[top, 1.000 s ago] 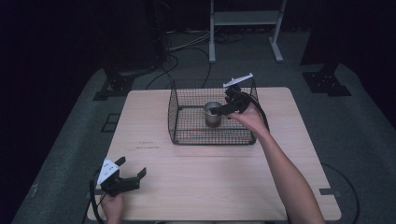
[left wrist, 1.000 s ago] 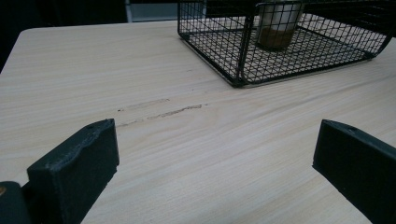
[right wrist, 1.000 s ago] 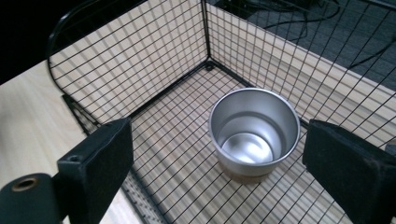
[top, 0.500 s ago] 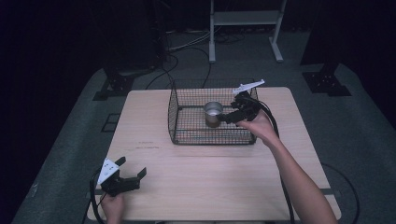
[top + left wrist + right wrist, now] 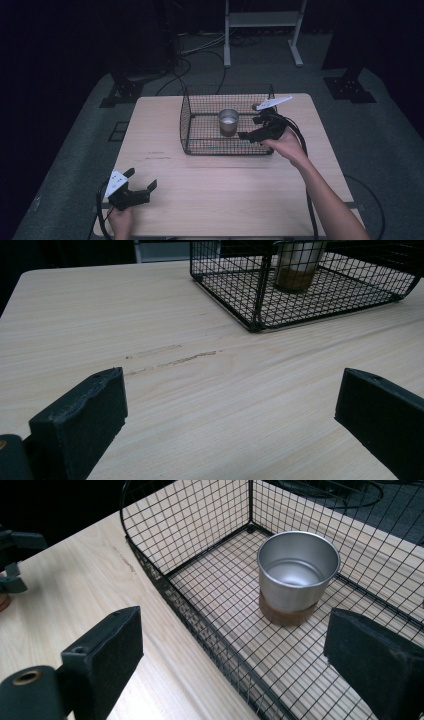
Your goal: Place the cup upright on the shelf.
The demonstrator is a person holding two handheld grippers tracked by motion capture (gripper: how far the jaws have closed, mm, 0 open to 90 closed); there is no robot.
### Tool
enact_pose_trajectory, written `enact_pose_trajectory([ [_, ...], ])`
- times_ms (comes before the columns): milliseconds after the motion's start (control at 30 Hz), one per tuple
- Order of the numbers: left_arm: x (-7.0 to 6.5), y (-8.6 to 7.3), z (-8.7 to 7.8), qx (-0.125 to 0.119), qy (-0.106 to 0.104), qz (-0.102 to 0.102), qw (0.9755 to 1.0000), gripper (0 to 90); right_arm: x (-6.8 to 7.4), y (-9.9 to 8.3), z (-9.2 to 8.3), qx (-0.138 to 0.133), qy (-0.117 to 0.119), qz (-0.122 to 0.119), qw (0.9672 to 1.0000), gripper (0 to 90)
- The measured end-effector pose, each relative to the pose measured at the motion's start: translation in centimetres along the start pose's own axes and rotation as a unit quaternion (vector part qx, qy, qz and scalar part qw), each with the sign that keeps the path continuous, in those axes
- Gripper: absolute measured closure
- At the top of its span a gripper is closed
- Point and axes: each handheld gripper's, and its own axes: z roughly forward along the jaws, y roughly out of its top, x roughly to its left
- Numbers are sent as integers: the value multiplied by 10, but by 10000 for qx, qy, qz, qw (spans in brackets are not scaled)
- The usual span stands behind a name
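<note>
Steel cup [image 5: 298, 575] upright inside wire basket [image 5: 200, 131] on worktop [image 5: 225, 185]. Right gripper [image 5: 260, 132] at basket's edge, jaws apart, empty. Left gripper [image 5: 135, 192] near front corner, jaws apart.

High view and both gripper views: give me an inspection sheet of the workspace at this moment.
Surface: light wooden table, with a faint scuff mark.
Job's things: metal cup upright on the floor of the black wire basket, empty as far as visible.
Clutter: nothing seen.
Grippers: right gripper open at the basket's right end, holding nothing; left gripper open, near the table's front left corner.
Cables: a cable trails from the right gripper; more lie on the floor behind.
Surroundings: dark room, grey floor, white stand behind.
</note>
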Motion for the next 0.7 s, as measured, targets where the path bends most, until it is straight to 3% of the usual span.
enact_pose_trajectory([
  [700, -1, 0, 1, 26, 18, 53, 10000, 0, 2, -42, -30, -119, 88, 92, 9998, 82],
])
